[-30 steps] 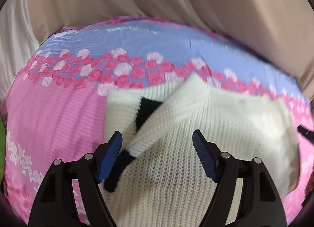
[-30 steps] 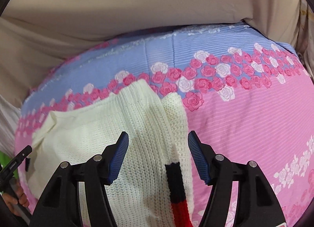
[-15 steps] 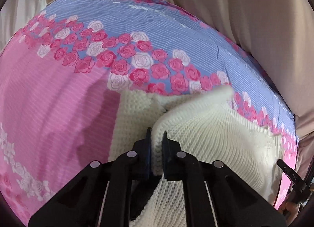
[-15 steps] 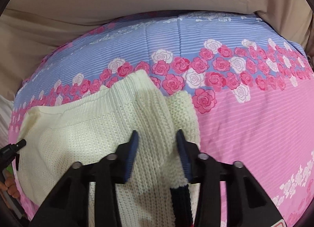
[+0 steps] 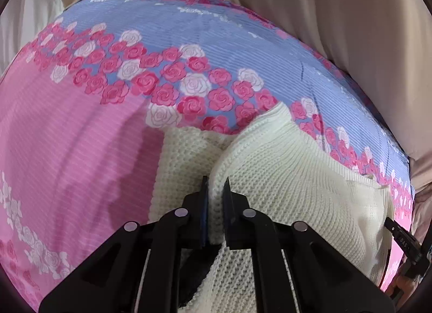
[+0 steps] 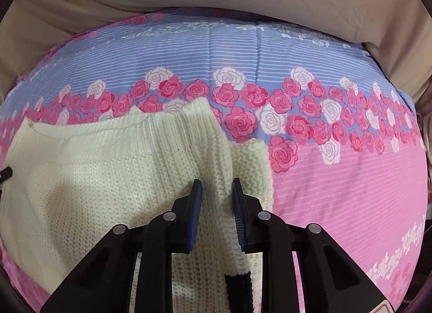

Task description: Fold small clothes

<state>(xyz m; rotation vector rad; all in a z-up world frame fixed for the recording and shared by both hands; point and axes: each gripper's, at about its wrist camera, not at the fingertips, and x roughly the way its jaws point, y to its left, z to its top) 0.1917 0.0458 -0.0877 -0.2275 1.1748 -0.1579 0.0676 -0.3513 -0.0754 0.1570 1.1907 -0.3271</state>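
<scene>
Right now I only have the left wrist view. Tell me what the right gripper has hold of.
Observer: The right gripper is pinching a raised ridge of the cream knit sweater.
Operator: Report anything loose beside it.
Observer: A knit flap lies flat on the rose-print bedsheet, just right of the fingers and outside the grip.
Operator: Describe the trim there.
Observer: A dark band shows low between the gripper's arms, nearer its right finger.

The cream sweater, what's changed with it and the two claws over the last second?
Both claws began open over the cream knit sweater. The left claw closed on a fold of it half a second ago and stays clamped. The right claw narrowed around a ridge near the edge, pads close but seemingly not fully pinching. The sweater remains on the floral sheet.
</scene>
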